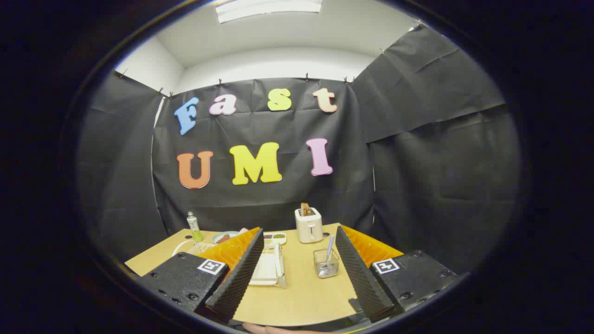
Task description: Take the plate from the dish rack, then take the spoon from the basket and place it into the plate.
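Item one: the gripper (297, 273). We see its two black ribbed fingers (236, 273) spread wide apart with nothing between the pads, so we record it as released and holding nothing. Each finger is backed by an orange part and mounted on a black block bearing a square printed marker.

Item two: the table (301, 301), a light wooden top that runs beneath and beyond the fingers.

Item three: the dish rack (271, 266), white, just ahead of the left finger and partly hidden behind it. We cannot tell whether the plate is in it; the pale flat shape inside the rack is too unclear to name.

Item four: the basket (326, 263), a small clear container standing on the table just inside the right finger. The spoon (330, 245) stands upright in it, its pale blue handle rising above the rim.

Item five: a white toaster (309, 225), beyond the basket near the back of the table, with brown slices showing at its top.

Item six: a small bottle (193, 227) with a green label, at the far left of the table.

Item seven: a shallow tray (274, 237) behind the rack, its contents too small to tell.
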